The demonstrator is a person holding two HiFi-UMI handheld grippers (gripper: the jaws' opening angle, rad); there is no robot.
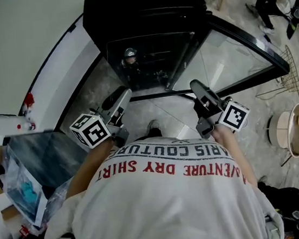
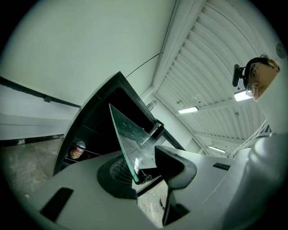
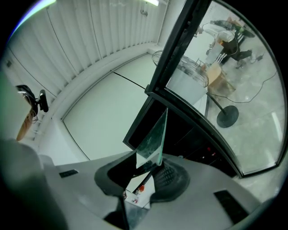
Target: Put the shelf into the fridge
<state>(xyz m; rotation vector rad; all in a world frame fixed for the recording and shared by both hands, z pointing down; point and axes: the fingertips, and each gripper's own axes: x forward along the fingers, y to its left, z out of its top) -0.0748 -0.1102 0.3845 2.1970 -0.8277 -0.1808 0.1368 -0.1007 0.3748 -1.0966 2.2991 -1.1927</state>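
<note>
Grey stone floor ran up to the open black fridge (image 1: 144, 13). Left gripper (image 1: 124, 94) and right gripper (image 1: 196, 86) each had jaws clamped on the glass shelf (image 2: 128, 134). It spanned left to right between them, with the fridge opening just beyond on the far side.

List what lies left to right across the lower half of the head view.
Clear plastic bag with blue contents → left gripper → right gripper → round white side table. The clear glass shelf spans both grippers, so it is left out.
</note>
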